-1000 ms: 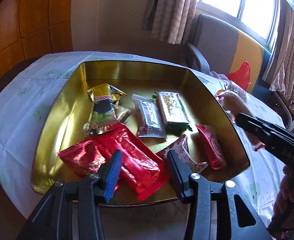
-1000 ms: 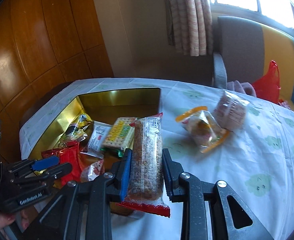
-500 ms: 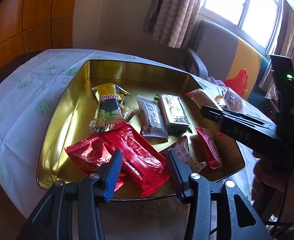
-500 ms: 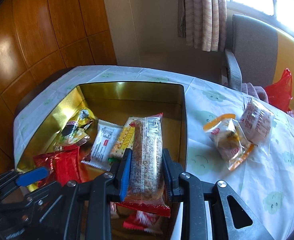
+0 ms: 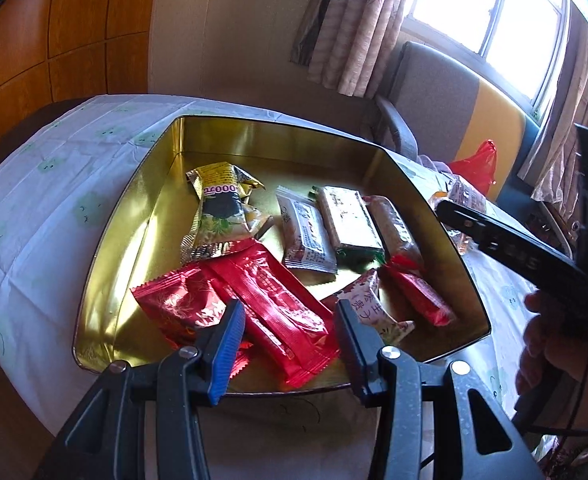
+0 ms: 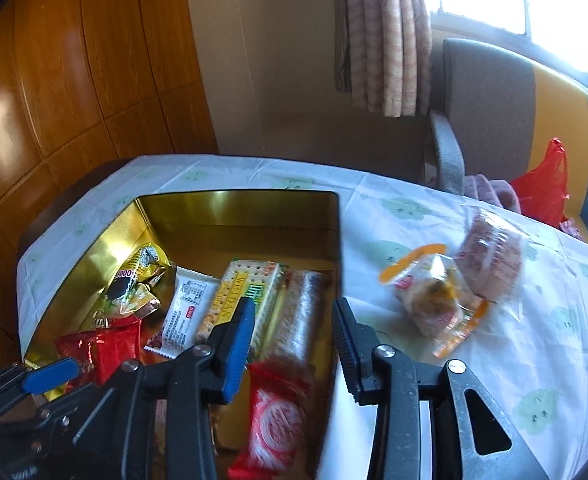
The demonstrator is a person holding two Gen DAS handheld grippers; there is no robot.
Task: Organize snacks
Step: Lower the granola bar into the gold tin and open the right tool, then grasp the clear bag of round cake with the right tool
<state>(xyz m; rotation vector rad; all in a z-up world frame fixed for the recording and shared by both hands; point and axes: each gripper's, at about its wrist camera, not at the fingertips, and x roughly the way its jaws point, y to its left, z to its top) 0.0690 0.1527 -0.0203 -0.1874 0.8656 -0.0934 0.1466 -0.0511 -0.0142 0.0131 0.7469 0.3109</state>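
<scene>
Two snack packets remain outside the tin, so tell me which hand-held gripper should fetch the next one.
Right. The right hand-held gripper, jaws just opened and empty, is beside the snack packets on the tablecloth; the left hand-held gripper is over the tin.

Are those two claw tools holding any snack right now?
No. The right gripper has just opened, dropping the long clear-wrapped grain bar into the gold tin; the left gripper is empty.

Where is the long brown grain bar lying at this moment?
Inside the gold tin, the grain bar lies against its right wall, beside the green cracker pack, below the open right gripper.

Sunlit curtained window (image 5: 489, 12), wood-panelled wall (image 6: 74, 80), armchair (image 6: 489, 108)
</scene>
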